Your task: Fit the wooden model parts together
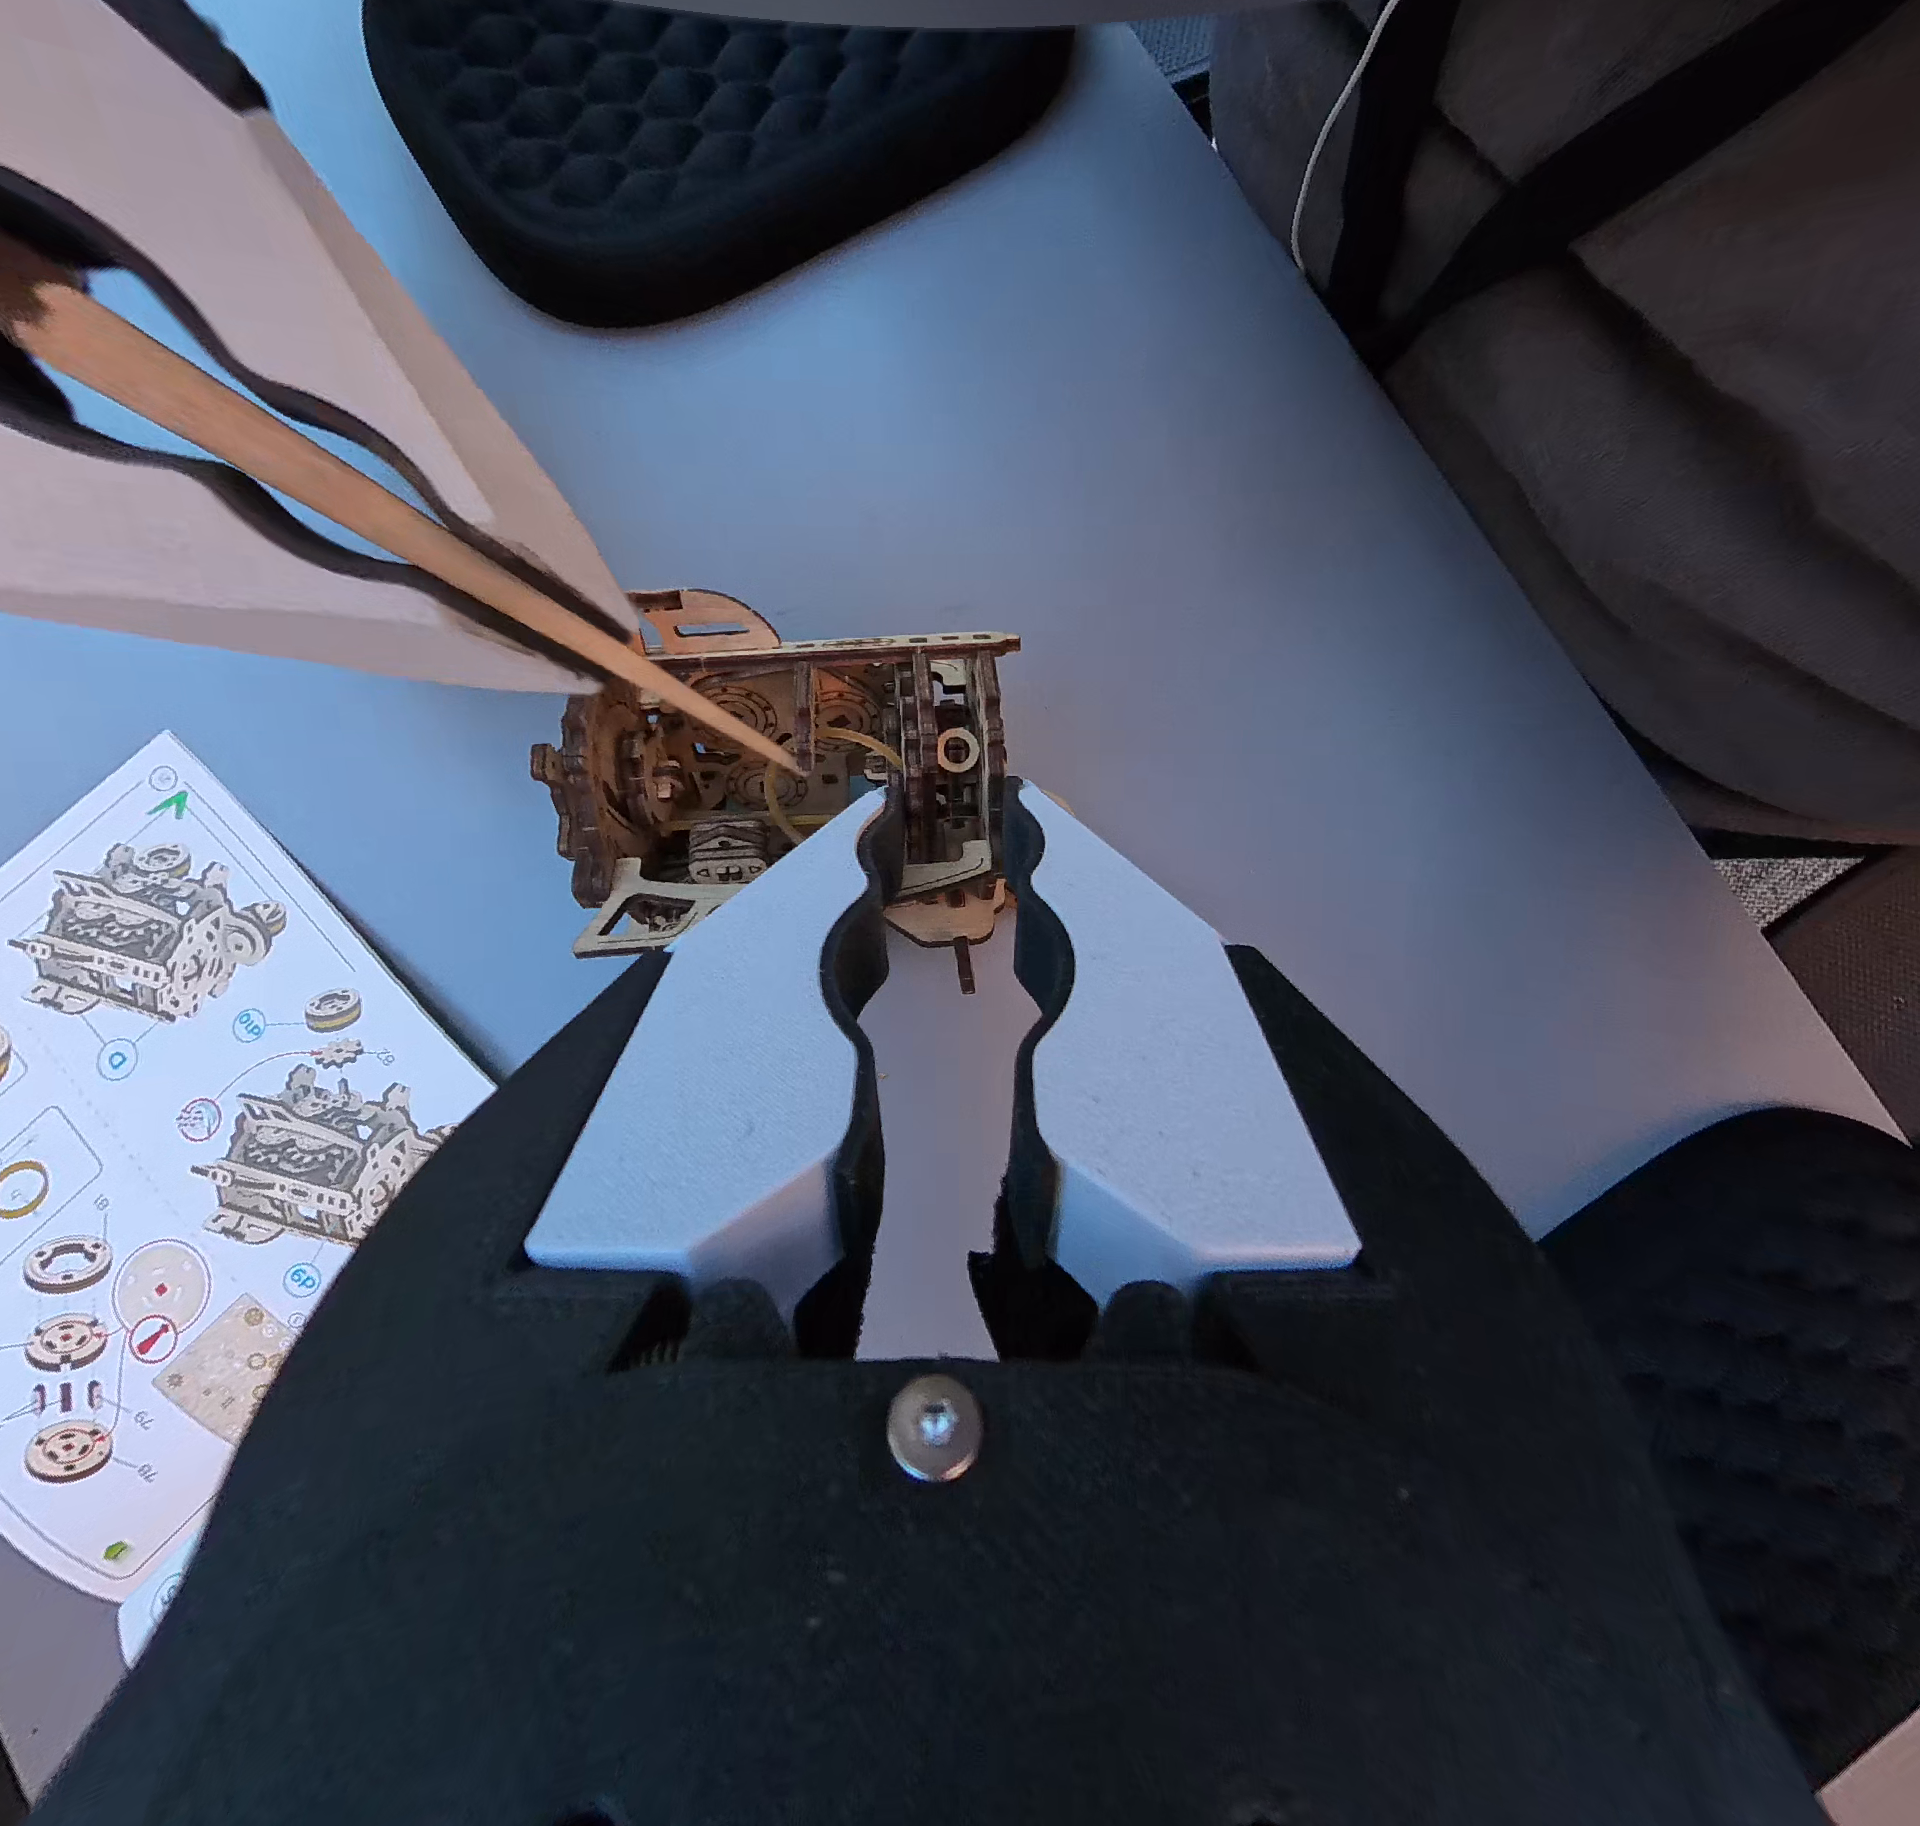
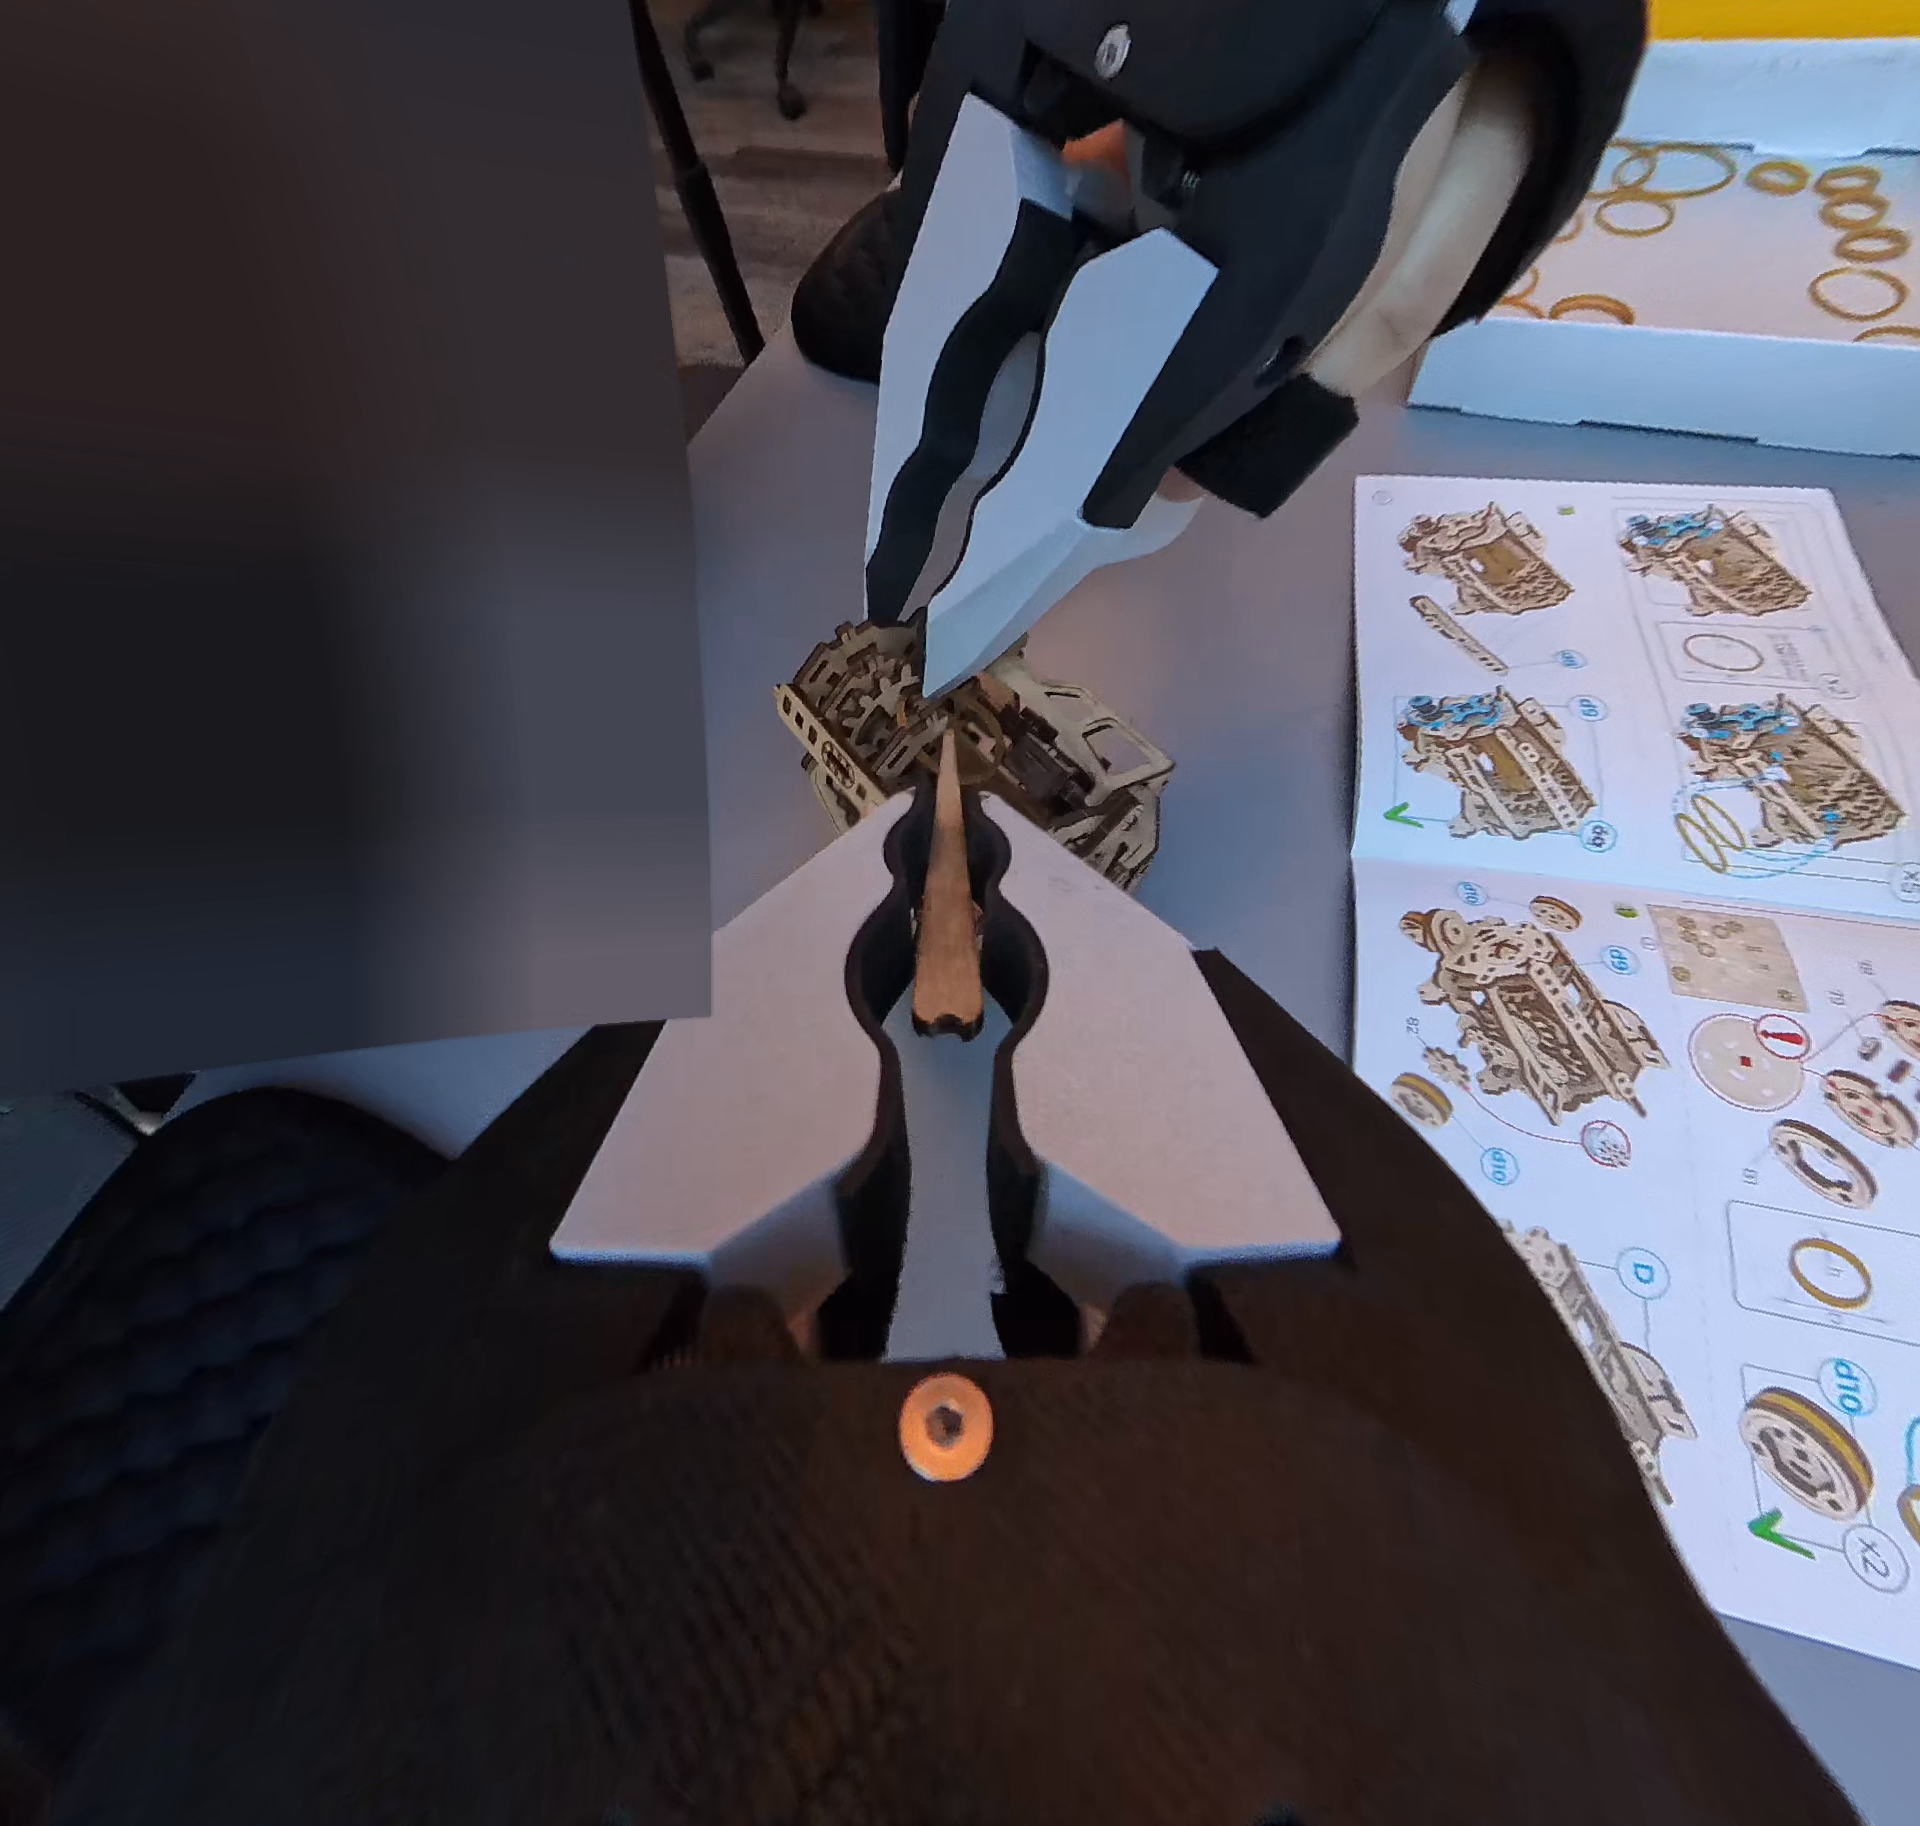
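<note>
A small wooden gear model (image 1: 790, 768) stands on the grey table (image 1: 1195, 550). My left gripper (image 1: 948, 808) is shut on the model's right end frame, with both pads pressed on its sides. It also shows in the right wrist view (image 2: 914, 633), gripping the model (image 2: 1039, 768) from above. My right gripper (image 2: 943, 826) is shut on a pointed wooden stick (image 2: 945, 924). The stick (image 1: 416, 519) reaches in from the upper left in the left wrist view. Its tip sits inside the model by a yellow rubber band (image 1: 787, 810).
An instruction sheet (image 1: 156, 1132) lies left of the model; it also shows in the right wrist view (image 2: 1662, 945). A white tray (image 2: 1662, 394) with several rubber bands stands behind it. Black padded cushions (image 1: 686, 135) lie at the table's far edge. The gap from one gripper's tips to the other's is roughly 6 cm.
</note>
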Demonstrator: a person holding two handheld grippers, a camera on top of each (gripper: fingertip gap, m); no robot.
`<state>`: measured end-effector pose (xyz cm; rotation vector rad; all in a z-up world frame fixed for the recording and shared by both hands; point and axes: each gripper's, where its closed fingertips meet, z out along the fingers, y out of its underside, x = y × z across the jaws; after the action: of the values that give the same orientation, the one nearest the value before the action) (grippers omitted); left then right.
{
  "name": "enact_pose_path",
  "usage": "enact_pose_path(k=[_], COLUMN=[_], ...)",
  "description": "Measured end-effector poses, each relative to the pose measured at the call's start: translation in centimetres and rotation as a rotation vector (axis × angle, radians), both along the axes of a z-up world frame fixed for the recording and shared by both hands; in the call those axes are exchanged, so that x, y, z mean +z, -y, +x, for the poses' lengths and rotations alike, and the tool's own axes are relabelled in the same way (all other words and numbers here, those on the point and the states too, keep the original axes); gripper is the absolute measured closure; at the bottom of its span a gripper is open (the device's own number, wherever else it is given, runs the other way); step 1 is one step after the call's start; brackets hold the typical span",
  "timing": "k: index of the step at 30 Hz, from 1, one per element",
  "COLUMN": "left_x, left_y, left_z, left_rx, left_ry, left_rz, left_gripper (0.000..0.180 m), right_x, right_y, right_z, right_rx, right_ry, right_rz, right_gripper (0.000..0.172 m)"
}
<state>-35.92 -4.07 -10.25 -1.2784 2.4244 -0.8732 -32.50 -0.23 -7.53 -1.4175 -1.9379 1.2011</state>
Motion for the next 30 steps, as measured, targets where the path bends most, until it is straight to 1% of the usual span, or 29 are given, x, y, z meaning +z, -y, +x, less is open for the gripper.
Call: enact_pose_path(k=[8,14,19,23,30], left_x=[0.0,0.0,0.0,0.0,0.0], left_y=[0.2,0.2,0.4,0.4,0.4], left_z=[-0.1,-0.2,-0.3,-0.3,-0.4], left_rx=[-0.027,-0.031,-0.044,-0.049,-0.055], left_ry=[-0.011,-0.006,-0.003,-0.003,-0.006], left_rz=[0.010,0.010,0.009,0.008,0.007], left_gripper=[0.164,0.165,0.164,0.164,0.164], right_x=[-1.4,-1.3,-0.9,-0.2,-1.2], right_y=[0.5,0.6,0.1,0.3,0.8], right_z=[-0.9,-0.8,-0.8,-1.0,-0.5], right_rx=[0.056,0.093,0.086,0.098,0.152], right_ry=[0.136,0.177,0.142,0.096,0.158], right_rz=[0.009,-0.047,-0.022,-0.129,-0.196], right_gripper=[0.168,0.168,0.168,0.168,0.168])
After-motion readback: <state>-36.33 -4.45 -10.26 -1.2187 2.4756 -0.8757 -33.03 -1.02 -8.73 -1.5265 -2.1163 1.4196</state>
